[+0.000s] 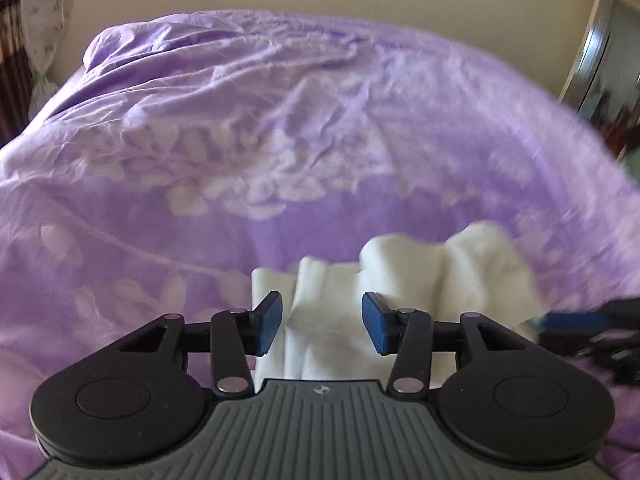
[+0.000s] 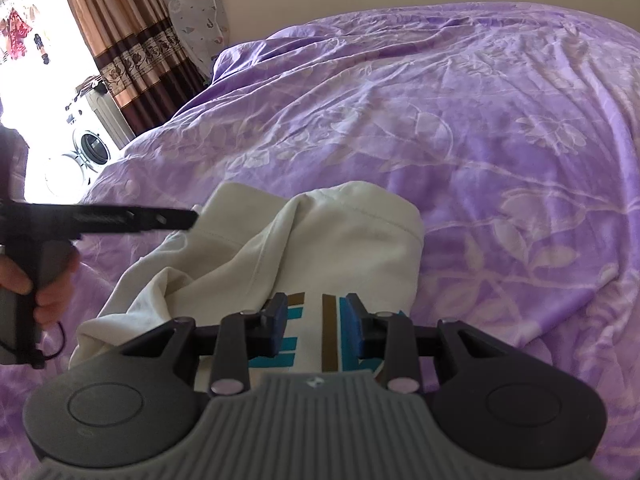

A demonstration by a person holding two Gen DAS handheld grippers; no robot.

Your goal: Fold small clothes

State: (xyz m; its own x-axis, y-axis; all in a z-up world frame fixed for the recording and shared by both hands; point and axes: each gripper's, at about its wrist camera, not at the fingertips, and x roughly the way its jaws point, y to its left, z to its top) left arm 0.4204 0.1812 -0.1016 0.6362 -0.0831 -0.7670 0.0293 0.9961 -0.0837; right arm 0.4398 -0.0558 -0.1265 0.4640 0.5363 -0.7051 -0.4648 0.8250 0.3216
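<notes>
A small cream-white garment (image 2: 320,240) with teal and brown printed stripes lies rumpled on the purple bedspread (image 2: 480,140). My right gripper (image 2: 317,330) is open, its blue pads standing over the printed part of the garment. My left gripper (image 1: 322,322) is open over the garment's white cloth (image 1: 400,276). In the right wrist view the left gripper (image 2: 188,218) comes in from the left, its tip at the garment's far left edge. The right gripper's blue fingers (image 1: 576,320) show blurred at the right edge of the left wrist view.
The purple flowered bedspread (image 1: 280,140) covers the whole bed. A brown curtain (image 2: 120,40), a bright window and a washing machine (image 2: 94,144) stand at the far left. A patterned pillow (image 2: 200,20) leans on the wall. A mirrored door (image 1: 608,80) stands at the right.
</notes>
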